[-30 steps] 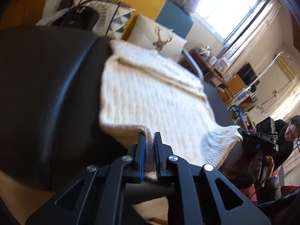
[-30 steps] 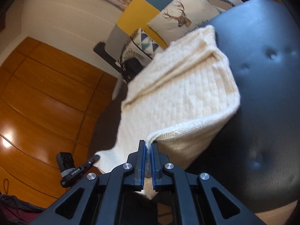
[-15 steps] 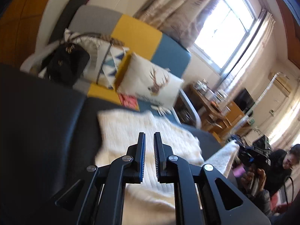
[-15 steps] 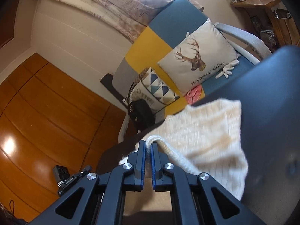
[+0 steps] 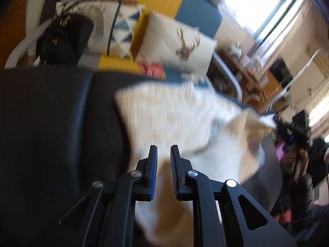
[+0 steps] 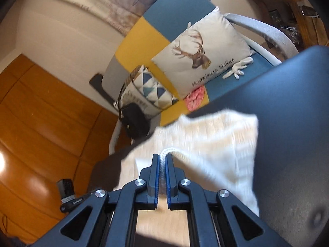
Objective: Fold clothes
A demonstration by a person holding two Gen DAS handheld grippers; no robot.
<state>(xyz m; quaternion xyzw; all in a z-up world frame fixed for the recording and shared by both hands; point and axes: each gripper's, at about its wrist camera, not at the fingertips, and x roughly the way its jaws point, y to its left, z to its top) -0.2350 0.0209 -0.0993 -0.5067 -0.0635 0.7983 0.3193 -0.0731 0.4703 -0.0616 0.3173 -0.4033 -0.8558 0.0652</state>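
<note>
On the deer cushion, the print reads "Happiness ticket". Below it, the cream knitted sweater lies on the black seat. Right gripper clamps its ribbed edge. Left gripper jaws are opening, apparently pinching nothing; sweater lies beneath, blurred.

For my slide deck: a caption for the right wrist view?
Right gripper pinches the cream knit sweater's edge over a dark cushion.

I see a black padded bench, dimpled on its right side; on it lies a cream knit, folded over, one edge lifted off the surface; black padding shows bare on both sides.
</note>
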